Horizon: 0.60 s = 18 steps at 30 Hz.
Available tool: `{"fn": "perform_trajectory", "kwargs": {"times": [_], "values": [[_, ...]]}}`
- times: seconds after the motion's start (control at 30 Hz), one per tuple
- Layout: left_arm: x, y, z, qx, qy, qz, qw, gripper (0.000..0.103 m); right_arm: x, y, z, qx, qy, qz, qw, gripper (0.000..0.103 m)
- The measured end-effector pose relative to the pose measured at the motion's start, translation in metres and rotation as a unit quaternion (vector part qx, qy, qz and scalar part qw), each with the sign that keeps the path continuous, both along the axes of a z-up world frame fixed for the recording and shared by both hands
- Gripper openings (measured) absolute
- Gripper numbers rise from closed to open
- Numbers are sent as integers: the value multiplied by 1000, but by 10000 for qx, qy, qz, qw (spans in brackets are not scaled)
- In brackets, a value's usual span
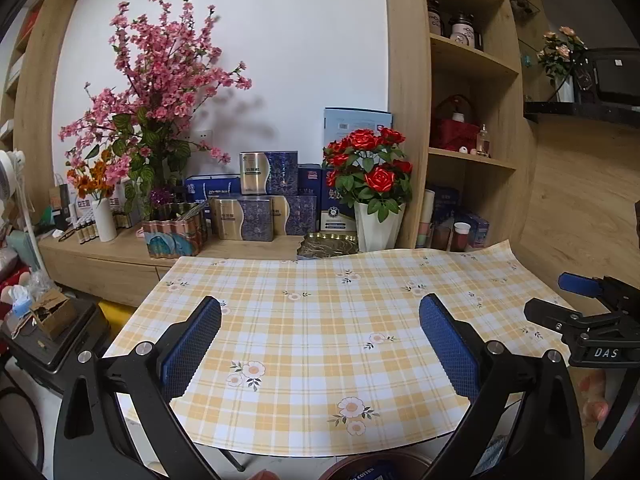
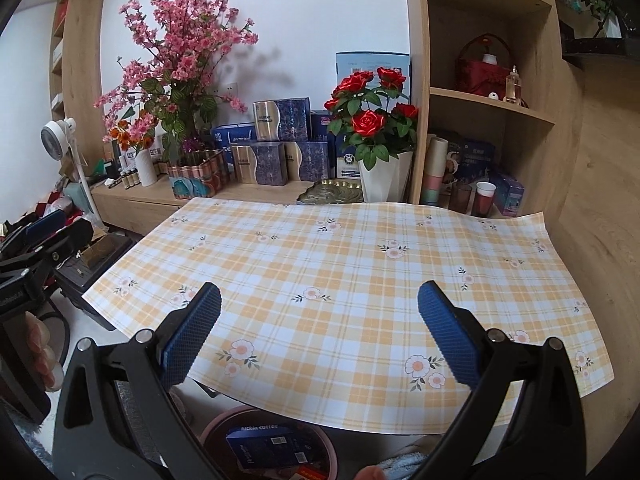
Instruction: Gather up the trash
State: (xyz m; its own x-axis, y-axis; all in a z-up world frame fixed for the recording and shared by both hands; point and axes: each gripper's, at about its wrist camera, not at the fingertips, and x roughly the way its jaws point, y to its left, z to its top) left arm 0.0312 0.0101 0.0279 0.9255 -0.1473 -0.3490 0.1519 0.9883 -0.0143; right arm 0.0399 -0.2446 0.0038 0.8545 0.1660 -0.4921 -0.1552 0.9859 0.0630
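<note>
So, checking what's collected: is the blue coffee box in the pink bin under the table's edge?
Yes, the blue coffee box lies inside the pink bin.

"luckin coffee" can be read on the blue box [image 2: 267,446] in the pink bin [image 2: 328,446], and "DAS" is printed on the right gripper [image 1: 560,300]; the other labels are too blurry.

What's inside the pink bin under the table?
In the pink bin, a blue coffee box lies on top, with something red beside it. The table edge and the picture's bottom hide whatever else is in there.
</note>
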Motion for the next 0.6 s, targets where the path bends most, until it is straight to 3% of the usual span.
{"fn": "perform_trajectory", "kwargs": {"times": [0.27, 0.6], "values": [[0, 6, 0, -268, 110, -80, 9995, 97, 0, 1, -1, 56, 65, -21, 10000, 97], [2, 5, -2, -152, 184, 8, 9997, 97, -1, 1, 0, 31, 60, -58, 10000, 97]]}}
